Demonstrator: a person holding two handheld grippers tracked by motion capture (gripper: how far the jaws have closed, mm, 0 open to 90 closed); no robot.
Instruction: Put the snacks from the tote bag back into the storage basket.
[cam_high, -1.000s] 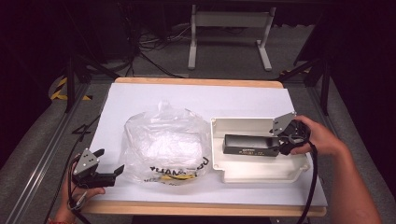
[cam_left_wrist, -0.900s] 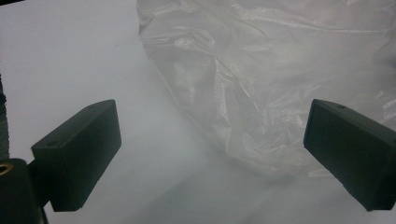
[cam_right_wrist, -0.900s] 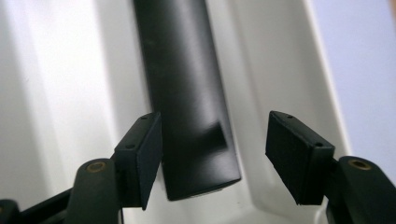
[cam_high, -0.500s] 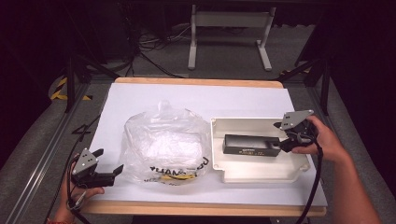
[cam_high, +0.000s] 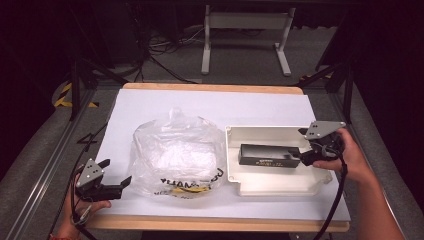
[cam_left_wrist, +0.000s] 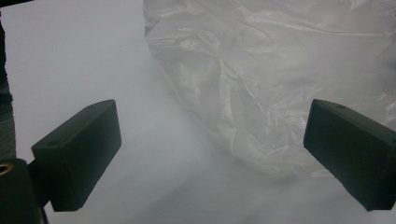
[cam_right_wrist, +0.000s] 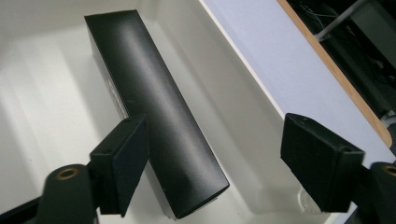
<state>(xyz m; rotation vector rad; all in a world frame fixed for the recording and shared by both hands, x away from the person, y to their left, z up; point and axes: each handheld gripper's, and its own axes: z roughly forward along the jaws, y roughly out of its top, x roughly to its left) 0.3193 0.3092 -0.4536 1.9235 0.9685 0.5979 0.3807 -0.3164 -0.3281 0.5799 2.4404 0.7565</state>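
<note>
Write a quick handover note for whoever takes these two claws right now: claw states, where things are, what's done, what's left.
Right claw: jaws just opened, pads off the black box, whose near end sits between them.
Left claw: open, nothing held, at the near edge of the plastic bag.
Black box lies flat inside the white tray, right of the bag.
Done: box placed and let go.
Left: probably pull the right claw clear; the bag looks like the next thing.

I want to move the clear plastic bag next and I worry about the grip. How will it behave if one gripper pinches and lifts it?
The clear plastic bag looks thin and crumpled, so it will probably be floppy and sag. Its film seems glossy, so a shallow pinch by the left gripper may slip. Something pale shows inside; it could shift and tilt the load.
</note>
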